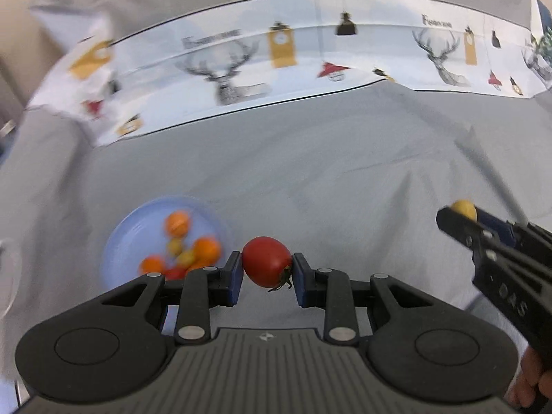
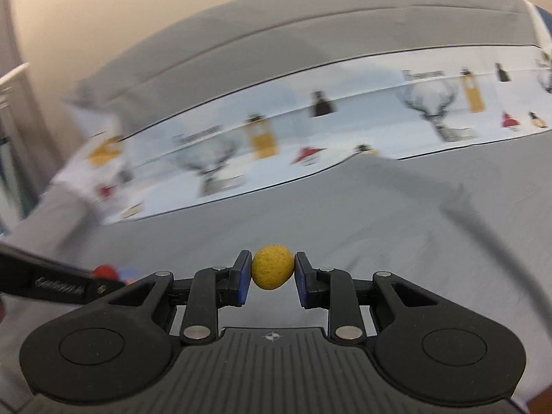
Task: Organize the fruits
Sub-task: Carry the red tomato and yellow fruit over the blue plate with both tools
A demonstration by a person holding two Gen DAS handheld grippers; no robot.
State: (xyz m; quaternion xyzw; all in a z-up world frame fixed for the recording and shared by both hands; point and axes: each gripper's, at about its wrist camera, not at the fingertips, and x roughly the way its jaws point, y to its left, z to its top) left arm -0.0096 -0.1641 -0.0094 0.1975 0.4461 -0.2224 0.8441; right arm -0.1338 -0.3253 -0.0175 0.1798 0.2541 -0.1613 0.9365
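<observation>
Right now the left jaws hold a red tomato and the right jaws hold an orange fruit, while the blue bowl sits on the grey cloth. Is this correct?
Not quite. The right gripper holds a small yellow fruit, not an orange one, as the right wrist view shows. The rest stands: the left gripper holds the red tomato, and the blue bowl sits on the grey cloth.

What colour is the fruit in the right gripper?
Yellow fruit, clearest in the right wrist view.
</observation>
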